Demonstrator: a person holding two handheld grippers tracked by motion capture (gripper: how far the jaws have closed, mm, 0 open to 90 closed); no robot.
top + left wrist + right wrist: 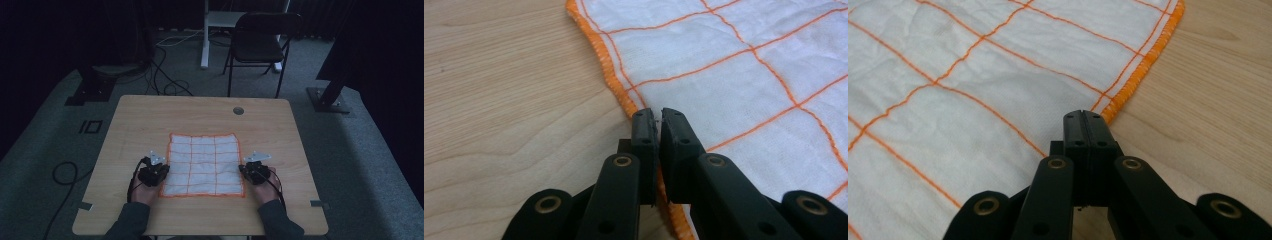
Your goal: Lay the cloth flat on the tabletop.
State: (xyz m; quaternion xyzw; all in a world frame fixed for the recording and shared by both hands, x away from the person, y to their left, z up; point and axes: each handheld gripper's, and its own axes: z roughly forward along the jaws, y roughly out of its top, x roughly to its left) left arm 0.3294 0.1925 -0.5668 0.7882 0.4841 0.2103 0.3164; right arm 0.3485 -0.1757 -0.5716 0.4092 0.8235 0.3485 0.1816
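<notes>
A square wooden table (150,125) takes up the lower middle of the high view, its light top bare around a small round grommet (238,110) near its far edge. Beyond it, in the upper middle of the frame, stands a dark folding chair (260,42) on a grey carpet, with black cables (170,85) looping over the floor at upper left.

A white cloth (202,165) with an orange grid and an orange stitched hem lies spread flat on the table, in the lower centre of the high view, with only slight rumples on its surface.

The left gripper (161,172) sits at the cloth's left edge, low in the frame, held by the person's left hand (144,192). In the left gripper view the cloth (734,75) covers the upper right and the wood (509,85) the left; the black jaws are drawn nearly together on the orange hem, which passes between them, with only a thin slit left at the tips (657,117).

The right gripper (247,171) sits at the cloth's right edge, mirrored, in the right hand (265,191). In the right gripper view its jaws are pressed fully together (1083,117), and the tips rest at the cloth (973,75) just inside the hem; whether fabric is caught between them I cannot tell.
</notes>
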